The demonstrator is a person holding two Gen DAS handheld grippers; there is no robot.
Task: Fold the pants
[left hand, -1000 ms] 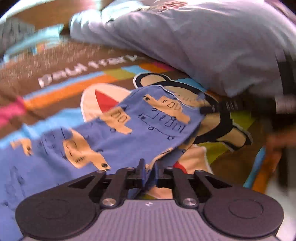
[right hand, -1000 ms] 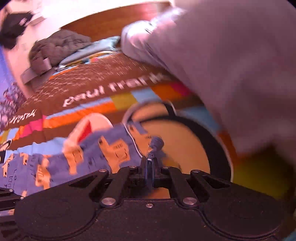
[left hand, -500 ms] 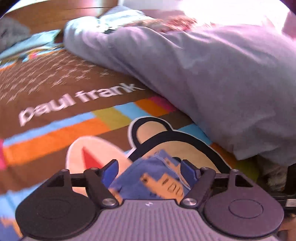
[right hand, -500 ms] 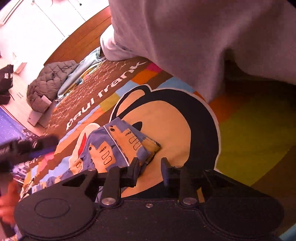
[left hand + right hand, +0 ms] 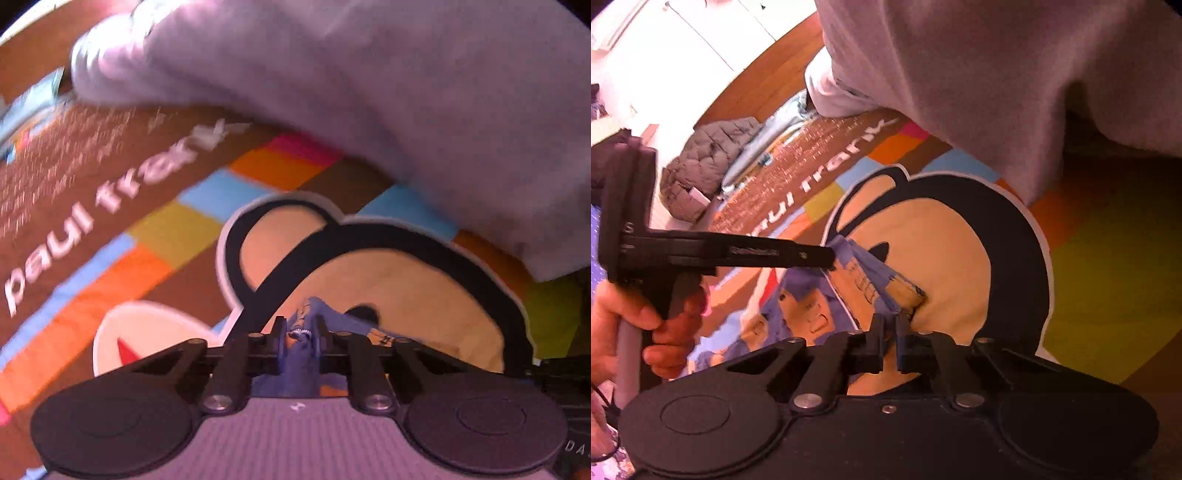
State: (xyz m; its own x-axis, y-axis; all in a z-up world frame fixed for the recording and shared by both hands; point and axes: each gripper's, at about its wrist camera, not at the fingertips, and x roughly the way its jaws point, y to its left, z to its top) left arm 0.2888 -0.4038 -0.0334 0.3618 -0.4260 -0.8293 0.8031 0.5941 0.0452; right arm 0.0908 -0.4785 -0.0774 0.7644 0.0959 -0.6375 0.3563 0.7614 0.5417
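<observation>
The pants [image 5: 812, 299] are small, blue, with tan vehicle prints, and lie on a colourful "paul frank" bedspread [image 5: 960, 258]. My left gripper [image 5: 300, 326] is shut on a bunched blue edge of the pants [image 5: 301, 354]. In the right wrist view it reaches in from the left [image 5: 831, 260], pinching the pants' far corner. My right gripper [image 5: 891, 325] is shut on the near corner of the same edge, beside a tan print. Most of the pants is hidden behind the gripper bodies.
A large grey-lilac duvet [image 5: 979, 74] lies along the far and right side of the bed. A grey quilted jacket [image 5: 705, 162] and light blue cloth lie at the far left by the wooden headboard [image 5: 757, 88]. My hand [image 5: 646, 325] holds the left gripper's handle.
Both grippers were open half a second ago over the pants' edge. Both have now shut on the fabric. One second ago they held the cloth, then let go.
</observation>
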